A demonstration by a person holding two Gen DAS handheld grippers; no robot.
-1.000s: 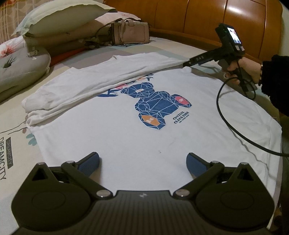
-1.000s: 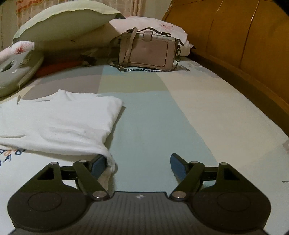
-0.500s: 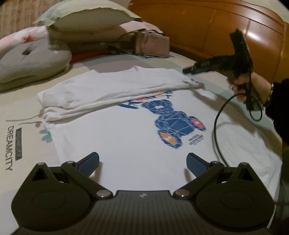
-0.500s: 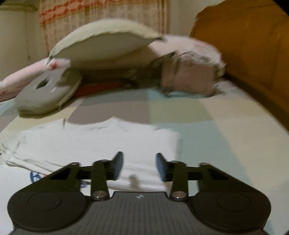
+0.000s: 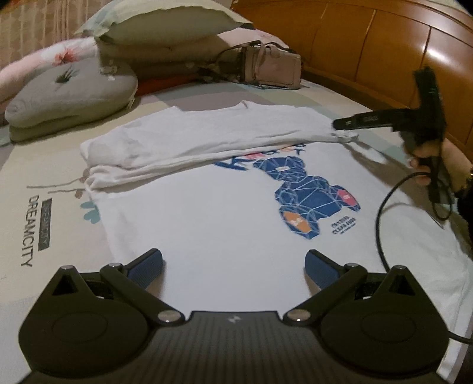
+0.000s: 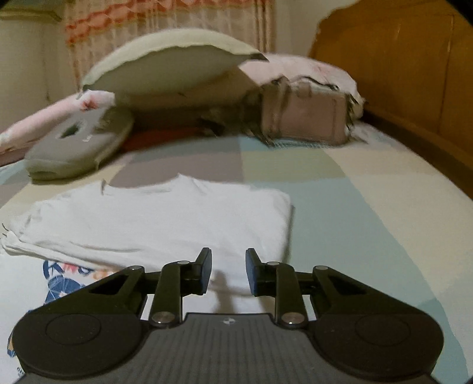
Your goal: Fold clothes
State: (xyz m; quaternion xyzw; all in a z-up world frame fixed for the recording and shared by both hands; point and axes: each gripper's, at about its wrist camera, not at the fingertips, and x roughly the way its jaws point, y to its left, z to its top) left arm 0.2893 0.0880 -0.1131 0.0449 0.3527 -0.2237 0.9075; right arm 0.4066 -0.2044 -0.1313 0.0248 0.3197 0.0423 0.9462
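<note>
A white T-shirt (image 5: 224, 212) with a blue bear print lies spread flat on the bed (image 5: 53, 165), its far side folded over toward the middle so that a long doubled band of cloth runs across above the print. The left hand-held gripper (image 5: 233, 263) hangs low over the near part of the shirt, angled down at the cloth, its two blue-padded fingers (image 5: 146, 265) standing wide apart with nothing between them. The right hand-held gripper (image 6: 228, 271) is seen in the left wrist view at the right edge of the folded band, held out by a hand (image 5: 440, 165) in a dark sleeve that grips its handle, with a black cable (image 5: 384, 224) looping down from it across the shirt. Its tip points toward the corner of the fold and sits just above or at it; whether it touches cannot be told. In its own view the jaws have just been closing and now stand narrowly apart, with a clear gap and no cloth pinched between the pads, the folded shirt lying under and beyond them. Further up the bed lie a grey cushion (image 5: 71, 94), stacked pillows (image 5: 165, 26) and a beige handbag (image 5: 275, 71), beside a wooden headboard (image 5: 369, 50).
</note>
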